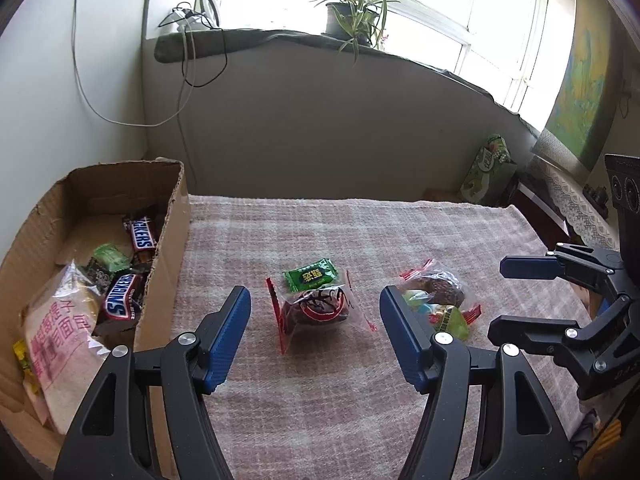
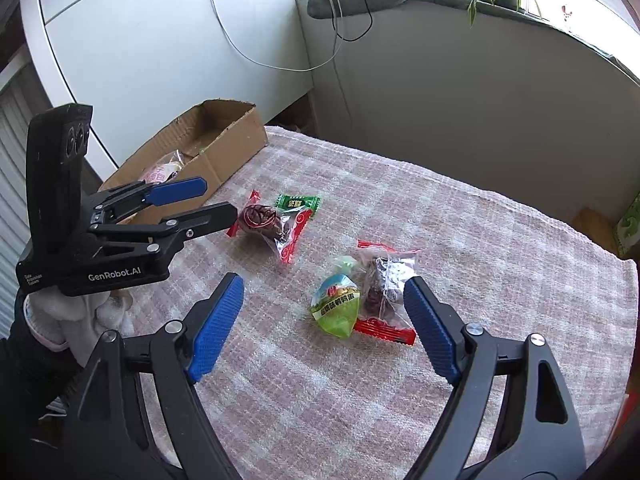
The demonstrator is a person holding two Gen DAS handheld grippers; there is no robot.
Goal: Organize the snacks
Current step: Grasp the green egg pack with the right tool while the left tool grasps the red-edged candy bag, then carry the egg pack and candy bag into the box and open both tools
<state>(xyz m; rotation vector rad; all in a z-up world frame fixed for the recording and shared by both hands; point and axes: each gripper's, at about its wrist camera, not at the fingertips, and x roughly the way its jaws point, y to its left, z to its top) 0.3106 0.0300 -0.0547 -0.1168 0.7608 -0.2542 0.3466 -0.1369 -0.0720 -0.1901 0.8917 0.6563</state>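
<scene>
Four snacks lie loose on the plaid cloth (image 2: 460,216): a green candy (image 1: 314,275) touching a dark cake in a red-edged wrapper (image 1: 318,308), then a second wrapped cake (image 2: 384,284) beside a green egg pack (image 2: 336,310). Left gripper (image 1: 315,320) jaws apart, first cake between them, no contact. Right gripper (image 2: 324,312) jaws apart around the second pair, no contact. Cardboard box (image 1: 160,264) at the cloth's left edge holds Snickers bars (image 1: 124,294) and a bread bag (image 1: 60,332).

A bright window (image 1: 340,4) stands above a dark sill (image 1: 280,40) bearing a potted plant (image 1: 352,12), with pale grey walls (image 1: 320,128) below, trailing cables (image 1: 192,64), and a pink checked tablecloth (image 1: 320,380)
</scene>
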